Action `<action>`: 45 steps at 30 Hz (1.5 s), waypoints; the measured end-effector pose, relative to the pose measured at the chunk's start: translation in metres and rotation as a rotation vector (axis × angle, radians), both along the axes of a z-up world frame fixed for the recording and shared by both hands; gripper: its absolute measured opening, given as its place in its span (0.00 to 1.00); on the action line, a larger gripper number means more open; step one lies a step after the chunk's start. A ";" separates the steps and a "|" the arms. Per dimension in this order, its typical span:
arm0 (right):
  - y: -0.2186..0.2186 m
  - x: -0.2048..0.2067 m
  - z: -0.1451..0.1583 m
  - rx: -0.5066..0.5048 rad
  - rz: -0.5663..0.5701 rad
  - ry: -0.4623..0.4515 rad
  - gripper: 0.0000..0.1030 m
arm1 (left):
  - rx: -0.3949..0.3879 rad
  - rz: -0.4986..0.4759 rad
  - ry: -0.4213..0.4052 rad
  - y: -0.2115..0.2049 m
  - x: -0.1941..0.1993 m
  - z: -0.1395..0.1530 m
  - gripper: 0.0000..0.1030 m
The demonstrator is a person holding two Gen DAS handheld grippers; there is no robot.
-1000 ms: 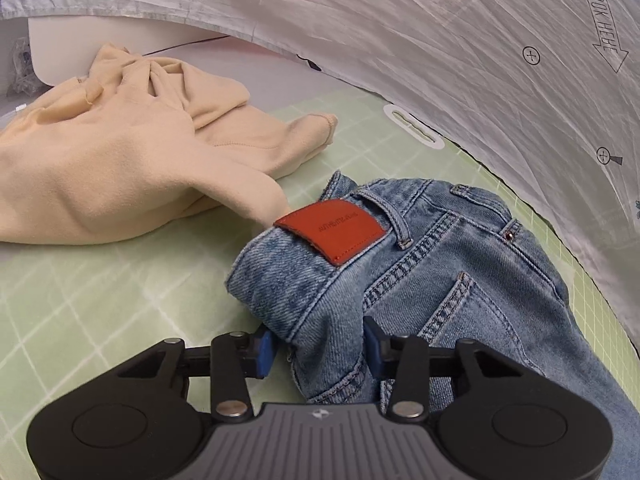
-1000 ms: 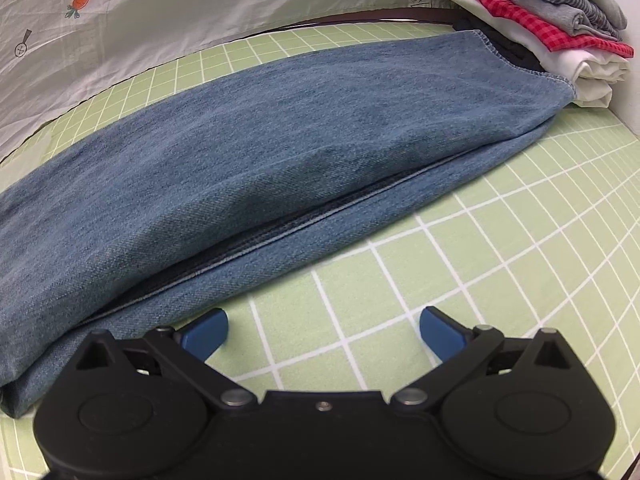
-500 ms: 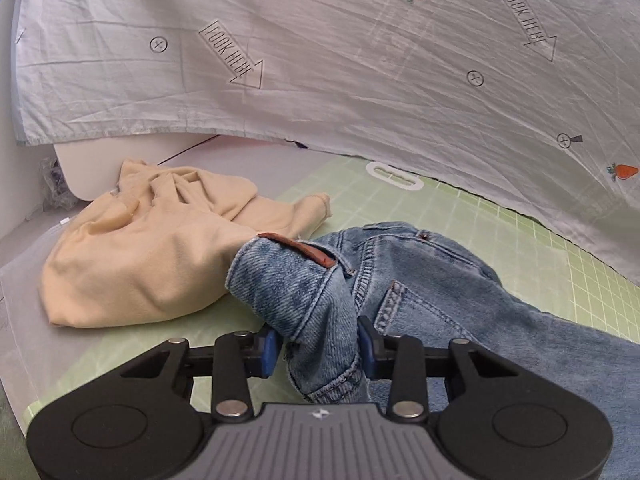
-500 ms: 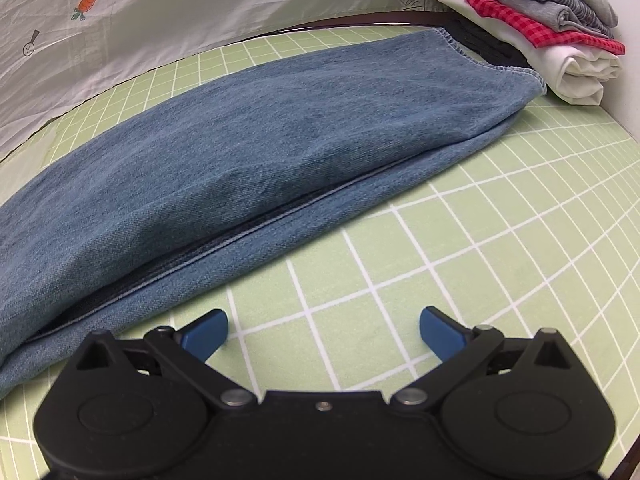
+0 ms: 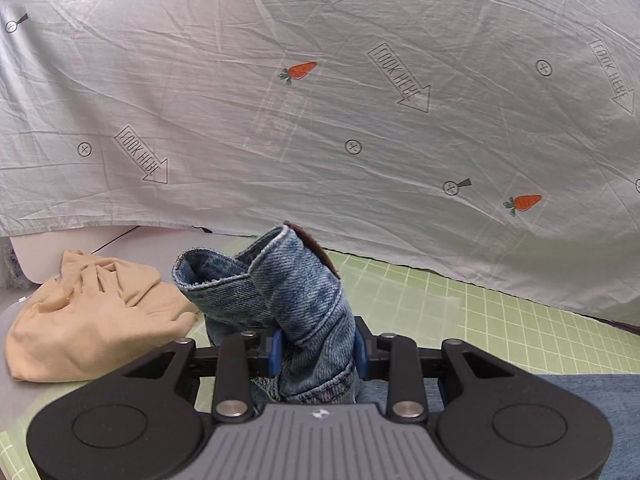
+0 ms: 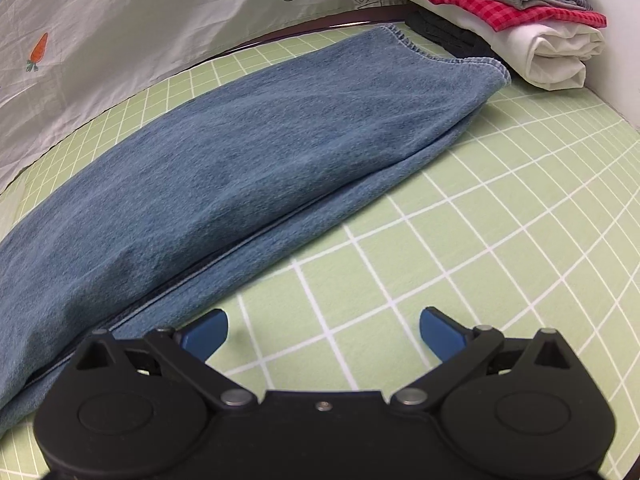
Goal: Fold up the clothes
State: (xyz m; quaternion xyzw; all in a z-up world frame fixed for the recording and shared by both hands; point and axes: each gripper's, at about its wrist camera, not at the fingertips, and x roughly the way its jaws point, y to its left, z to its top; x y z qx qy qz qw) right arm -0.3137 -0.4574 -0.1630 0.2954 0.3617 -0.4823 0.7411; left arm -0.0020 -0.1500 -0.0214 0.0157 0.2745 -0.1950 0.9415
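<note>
Lifted since before, jeans [image 5: 296,304] waistband stands bunched.

We saw jeans [image 6: 248,152] stretched along mat [image 6: 500,216], parallel to far edge, leg ends toward right far corner. Stack of folded clothes [image 6: 532,20] sat at that corner, just behind leg ends. Sheet [image 5: 320,100] hung behind mat's far edge. Waist end of jeans [image 5: 296,292] stood lifted off mat at left end, between pads of left gripper [image 5: 316,350]. Crumpled sweatshirt [image 5: 92,320] lay left of waist end, past mat's left edge. Right gripper [image 6: 324,330] was over bare mat, before jeans.
</note>
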 end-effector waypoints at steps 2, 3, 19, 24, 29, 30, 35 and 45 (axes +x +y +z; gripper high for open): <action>-0.008 -0.003 -0.001 -0.006 0.014 0.009 1.00 | 0.007 -0.051 -0.014 -0.023 -0.012 0.001 0.33; -0.012 -0.004 -0.001 -0.009 0.022 0.015 1.00 | 0.012 -0.081 -0.018 -0.036 -0.018 0.000 0.33; -0.027 -0.017 -0.005 -0.053 0.075 0.059 1.00 | 0.207 -0.571 0.138 -0.162 -0.086 -0.075 0.64; -0.027 -0.015 -0.006 -0.069 0.022 0.057 1.00 | 0.180 -0.461 0.090 -0.134 -0.063 -0.049 0.71; -0.025 -0.012 -0.007 -0.089 -0.025 0.051 1.00 | 0.276 -0.365 0.127 -0.116 -0.029 -0.062 0.75; -0.025 -0.012 -0.007 -0.092 -0.034 0.050 1.00 | 0.298 -0.363 0.133 -0.115 -0.025 -0.066 0.75; -0.025 -0.010 -0.008 -0.099 -0.067 0.048 1.00 | 0.386 -0.429 0.207 -0.123 -0.012 -0.089 0.80; -0.059 -0.032 -0.001 -0.039 -0.166 -0.048 1.00 | 0.539 -0.464 0.216 -0.151 0.003 -0.119 1.00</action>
